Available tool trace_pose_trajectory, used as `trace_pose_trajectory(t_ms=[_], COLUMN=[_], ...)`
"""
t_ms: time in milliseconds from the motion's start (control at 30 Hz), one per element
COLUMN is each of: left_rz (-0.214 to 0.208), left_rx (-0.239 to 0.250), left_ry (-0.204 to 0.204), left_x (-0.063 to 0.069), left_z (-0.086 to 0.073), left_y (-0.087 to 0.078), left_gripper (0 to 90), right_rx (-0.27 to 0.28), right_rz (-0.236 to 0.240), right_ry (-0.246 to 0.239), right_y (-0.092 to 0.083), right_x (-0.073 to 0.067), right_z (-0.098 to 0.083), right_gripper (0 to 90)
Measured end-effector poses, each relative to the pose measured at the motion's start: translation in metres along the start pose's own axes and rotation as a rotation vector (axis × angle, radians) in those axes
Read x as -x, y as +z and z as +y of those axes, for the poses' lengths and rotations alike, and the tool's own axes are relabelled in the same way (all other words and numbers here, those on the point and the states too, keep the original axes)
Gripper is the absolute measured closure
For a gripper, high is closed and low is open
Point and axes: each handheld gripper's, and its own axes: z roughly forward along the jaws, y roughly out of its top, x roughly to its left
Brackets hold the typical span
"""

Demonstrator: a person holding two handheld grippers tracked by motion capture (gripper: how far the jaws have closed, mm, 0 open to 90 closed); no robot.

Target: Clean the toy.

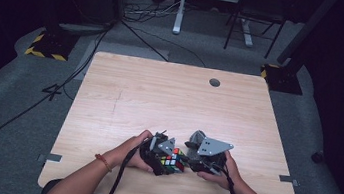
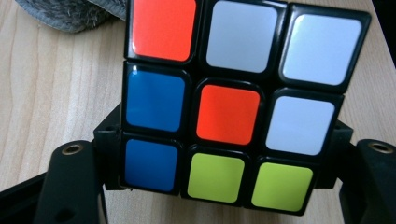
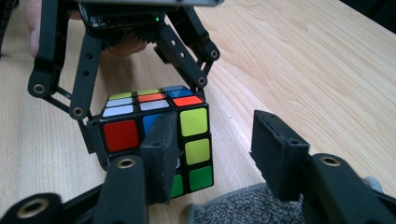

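Now | left hand-held gripper [image 1: 164, 162] clamps cube [image 2: 233, 102] | right hand-held gripper [image 3: 212, 154] released, beside it

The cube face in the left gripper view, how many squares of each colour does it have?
Puzzle cube, the face toward the camera of the left gripper:
Orange-red: 2
White: 3
Blue: 2
Yellow-green: 2
Total: 9 squares

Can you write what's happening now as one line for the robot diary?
left gripper: shut on Rubik's cube | right gripper: open, beside cube | grey cloth: near | table: wooden
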Motion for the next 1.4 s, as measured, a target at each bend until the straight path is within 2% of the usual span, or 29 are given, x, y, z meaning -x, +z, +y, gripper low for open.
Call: trace_pose_trajectory(t_ms=[67,100,167,233,300,367,433,600,667,800,900,1000,1167,1200,1300,1400], left_rz=[-0.003,0.010,0.007,0.010,0.006,0.020,0.021,0.055,0.084,0.127,0.144,0.171,0.243,0.251,0.286,0.241], left_rx=[0.007,0.013,0.018,0.023,0.031,0.025,0.031,0.025,0.020,0.010,0.004,0.007,0.033,0.031,0.046,0.062], left_ry=[-0.010,-0.005,-0.004,-0.008,-0.015,-0.017,-0.032,-0.054,-0.059,-0.076,-0.096,-0.121,-0.195,-0.198,-0.231,-0.234], left_x=[0.000,0.000,0.001,0.001,0.001,0.001,0.000,0.001,0.003,0.005,0.005,0.003,-0.006,-0.007,-0.011,-0.011], left_z=[0.000,0.001,0.003,0.002,0.000,0.000,-0.001,-0.004,-0.007,-0.015,-0.024,-0.032,-0.045,-0.046,-0.051,-0.052], left_y=[0.001,0.002,0.002,0.001,-0.001,-0.002,-0.004,-0.010,-0.013,-0.022,-0.029,-0.035,-0.043,-0.044,-0.044,-0.044], left_gripper=[30.2,31.1,27.7,28.1,29.7,29.2,26.0,19.7,17.8,16.3,16.7,16.1,16.3,16.5,17.8,18.7], right_rx=[0.002,-0.003,-0.026,-0.030,-0.029,-0.036,-0.041,-0.036,-0.037,-0.055,-0.080,-0.130,-0.171,-0.188,-0.209,-0.215], right_rz=[0.006,0.014,0.033,0.015,0.031,0.035,0.042,0.029,0.020,-0.019,-0.060,-0.096,-0.075,-0.066,-0.052,-0.038], right_ry=[-0.004,-0.011,-0.021,-0.041,-0.031,-0.029,-0.024,-0.003,-0.003,0.006,0.038,0.065,0.132,0.141,0.141,0.140], right_y=[0.002,0.004,0.010,0.013,0.013,0.014,0.012,0.003,-0.003,-0.019,-0.031,-0.035,-0.033,-0.032,-0.030,-0.028], right_x=[0.000,-0.001,-0.004,-0.006,-0.006,-0.005,-0.005,0.001,0.003,0.012,0.024,0.037,0.050,0.051,0.051,0.050], right_z=[0.003,0.004,0.007,0.012,0.014,0.014,0.012,0.009,0.008,-0.001,-0.013,-0.027,-0.048,-0.052,-0.055,-0.056], right_gripper=[49.8,49.8,48.6,47.7,46.0,44.5,43.9,42.7,41.9,40.3,39.5,38.1,38.8,39.2,40.6,41.3])
